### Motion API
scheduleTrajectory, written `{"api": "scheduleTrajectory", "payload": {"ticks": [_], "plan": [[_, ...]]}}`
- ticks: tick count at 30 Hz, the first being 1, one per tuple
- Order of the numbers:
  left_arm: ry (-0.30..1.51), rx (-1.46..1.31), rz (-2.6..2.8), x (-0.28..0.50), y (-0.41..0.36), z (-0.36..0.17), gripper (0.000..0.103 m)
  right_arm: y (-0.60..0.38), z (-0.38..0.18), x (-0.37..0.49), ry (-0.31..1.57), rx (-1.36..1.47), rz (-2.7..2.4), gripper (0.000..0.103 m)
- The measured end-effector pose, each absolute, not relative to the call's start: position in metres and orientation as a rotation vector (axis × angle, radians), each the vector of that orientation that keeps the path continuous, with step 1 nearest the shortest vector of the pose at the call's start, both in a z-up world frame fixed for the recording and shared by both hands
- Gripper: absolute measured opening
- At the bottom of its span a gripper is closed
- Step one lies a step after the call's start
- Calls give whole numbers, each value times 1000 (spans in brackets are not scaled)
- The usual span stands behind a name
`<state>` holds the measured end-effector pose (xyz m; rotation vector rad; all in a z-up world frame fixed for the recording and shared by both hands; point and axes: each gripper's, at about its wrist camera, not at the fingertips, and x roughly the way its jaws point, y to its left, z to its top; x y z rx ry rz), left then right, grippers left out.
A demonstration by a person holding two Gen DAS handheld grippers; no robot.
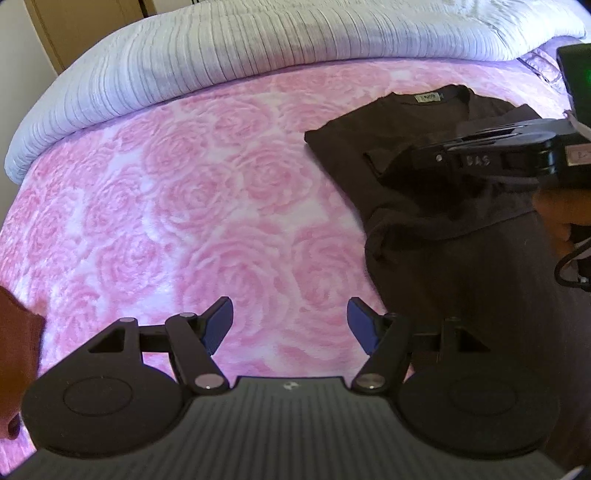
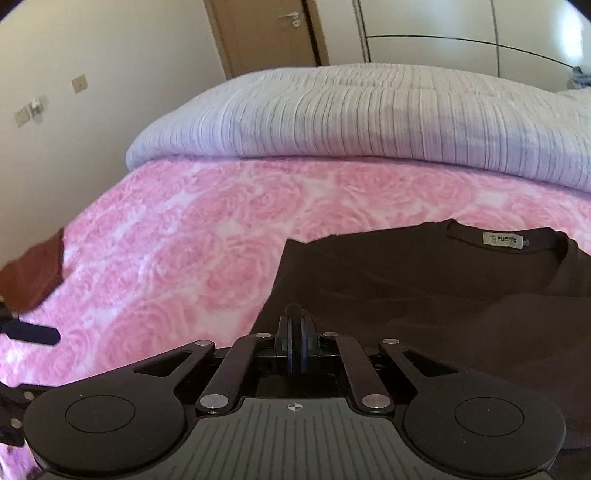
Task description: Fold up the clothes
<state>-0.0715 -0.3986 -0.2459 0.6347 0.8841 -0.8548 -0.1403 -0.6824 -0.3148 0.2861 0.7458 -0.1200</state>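
A dark brown T-shirt (image 1: 436,206) lies partly folded on the pink rose-patterned bedspread (image 1: 184,206), collar and white label toward the back. My left gripper (image 1: 290,325) is open and empty, hovering over the bedspread just left of the shirt's edge. My right gripper (image 1: 402,166) reaches in from the right over the shirt. In the right wrist view the right gripper (image 2: 295,328) has its jaws closed together over the shirt (image 2: 424,295); whether cloth is pinched between them is hidden.
A folded pale lilac ribbed duvet (image 1: 258,55) lies across the back of the bed and shows in the right wrist view (image 2: 369,118). A wall with switches (image 2: 79,83), a wooden door (image 2: 266,33) and wardrobe doors (image 2: 443,29) stand behind.
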Motion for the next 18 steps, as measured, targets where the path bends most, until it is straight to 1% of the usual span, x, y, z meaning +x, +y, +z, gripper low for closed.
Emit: {"api": "scheduleTrajectory", "payload": {"ticks": [2, 3, 4, 5, 6, 7, 12, 15, 18], "plan": [[878, 643, -864, -74, -403, -245, 65, -683, -328, -139, 807, 296, -94, 5], [874, 646, -870, -75, -406, -245, 65, -684, -332, -140, 836, 299, -92, 12], [868, 649, -877, -75, -410, -244, 65, -684, -334, -145, 853, 295, -99, 22], [862, 652, -883, -75, -414, -244, 65, -686, -332, -152, 853, 294, -107, 27], [855, 654, -890, -76, -419, -244, 65, -689, -326, -164, 833, 302, -119, 36], [849, 655, -901, -76, -426, -245, 65, -694, -319, -176, 810, 313, -133, 40], [801, 664, -984, -79, -476, -255, 65, -736, -290, -253, 740, 233, -330, 48], [758, 693, -1056, -86, -517, -265, 65, -786, -290, -301, 779, 195, -525, 52], [731, 746, -1124, -94, -557, -281, 65, -846, -302, -339, 839, 228, -702, 53]]}}
